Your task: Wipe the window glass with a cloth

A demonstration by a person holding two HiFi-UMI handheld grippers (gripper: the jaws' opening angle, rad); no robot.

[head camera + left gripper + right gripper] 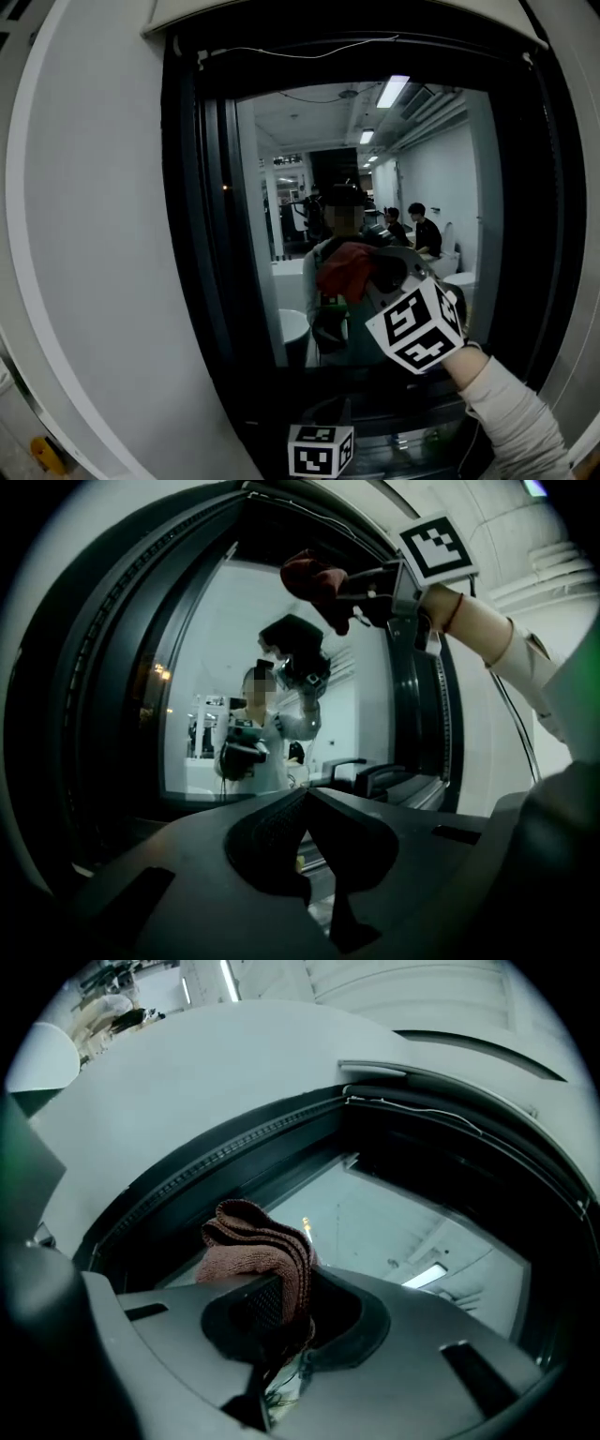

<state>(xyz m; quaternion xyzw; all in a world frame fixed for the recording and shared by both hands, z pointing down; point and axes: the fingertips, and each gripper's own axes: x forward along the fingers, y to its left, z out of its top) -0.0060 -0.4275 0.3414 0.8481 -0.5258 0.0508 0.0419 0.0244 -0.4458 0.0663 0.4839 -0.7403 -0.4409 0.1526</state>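
Cloth, reddish-brown and folded, sits between the jaws of the right gripper, which are clamped on its lower part. The rest bunches over the left jaw and juts past the tips. Just ahead of those tips lies the window glass. The dark frame runs above and to the left of the tool.

From the left gripper view, the left gripper has its jaws together, tips touching, with nothing between them. The glass stands ahead of it, mirroring a lit room. High up and to the right of this tool the right gripper is raised at the pane, with the cloth at its front end. A hand sits behind it, and a pale sleeve trails down to the right.

From the head view, the right gripper is held up near the lower middle of the pane, the cloth ahead of its tips toward the glass. Whether the cloth touches the glass cannot be told. The left gripper is well below it, with only its marker cube showing at the bottom edge.
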